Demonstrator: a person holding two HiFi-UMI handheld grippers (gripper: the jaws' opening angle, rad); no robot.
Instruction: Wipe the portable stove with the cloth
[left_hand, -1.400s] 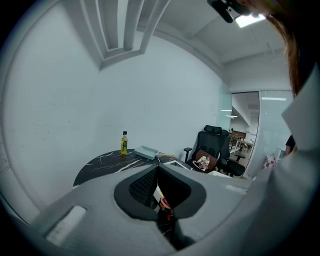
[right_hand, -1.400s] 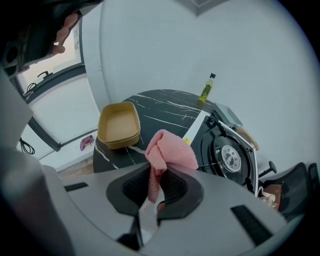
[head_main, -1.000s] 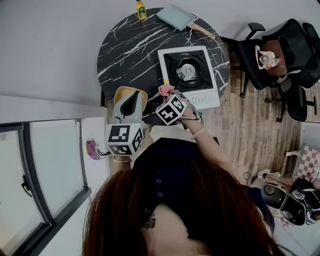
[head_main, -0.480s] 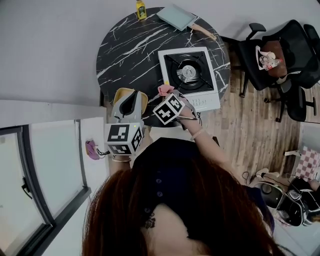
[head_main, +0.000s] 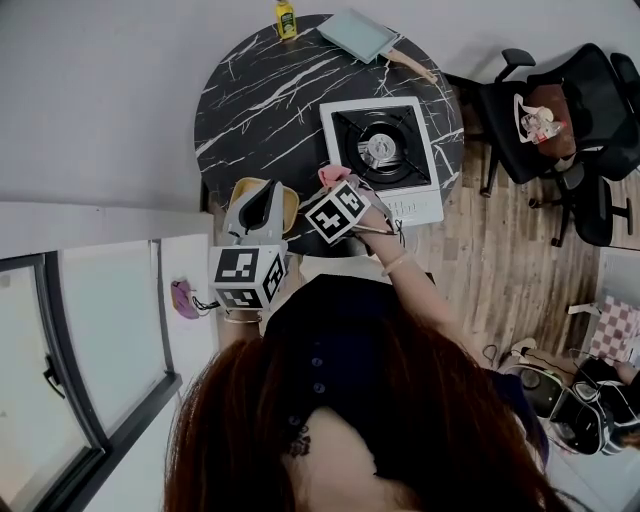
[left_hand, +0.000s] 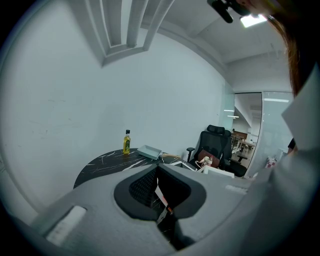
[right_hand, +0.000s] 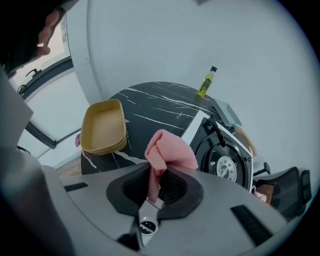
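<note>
The right gripper has its ribbed black jaws pinched tight on a bunched pink knitted cloth that puffs out beyond their tips. The square white portable stove, with its round metal burner, lies just ahead-right of them. The left gripper has its jaws pressed together, holding nothing

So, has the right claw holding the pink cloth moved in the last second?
Yes, slightly: the right claw with the pink cloth has edged forward toward the white portable stove's near-left corner.

No lettering can be read anywhere; the yellow bottle's label is too small to make out.
</note>
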